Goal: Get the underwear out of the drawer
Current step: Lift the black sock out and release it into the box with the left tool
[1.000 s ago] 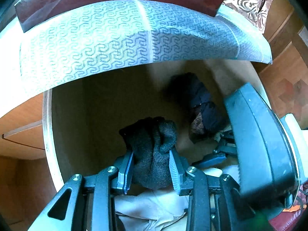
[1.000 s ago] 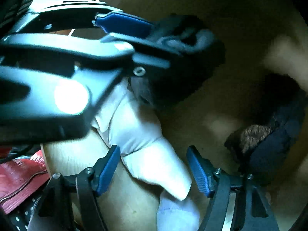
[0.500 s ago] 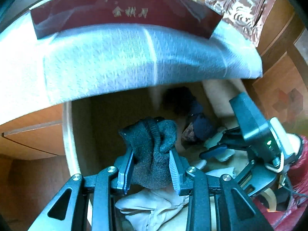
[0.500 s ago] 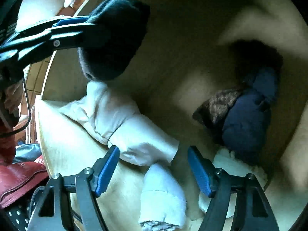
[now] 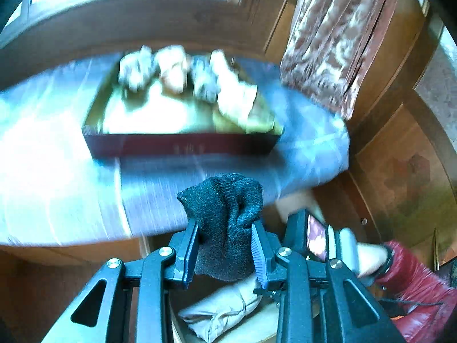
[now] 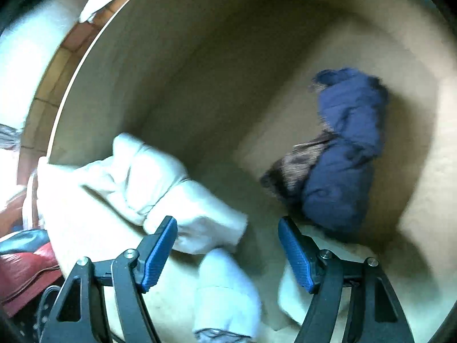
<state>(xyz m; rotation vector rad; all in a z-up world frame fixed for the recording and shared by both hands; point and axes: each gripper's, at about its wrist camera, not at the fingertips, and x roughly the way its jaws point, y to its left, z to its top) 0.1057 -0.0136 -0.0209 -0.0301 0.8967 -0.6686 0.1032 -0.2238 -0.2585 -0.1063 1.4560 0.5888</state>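
Left wrist view: left tool [image 5: 224, 250] clamped on a dark knitted underwear piece [image 5: 225, 217], held above the drawer [image 5: 257, 331]; blurred beyond, a red-fronted tray [image 5: 182, 144] of pale bundles on a blue cloth [image 5: 308, 143]. Right wrist view: right tool [image 6: 228, 253] with jaws apart and nothing pressed between them, over the drawer interior. Contents there: cream folded garment [image 6: 160, 188], white rolled item [image 6: 225, 291], navy bundle [image 6: 342, 154] beside a brown patterned piece [image 6: 300, 165].
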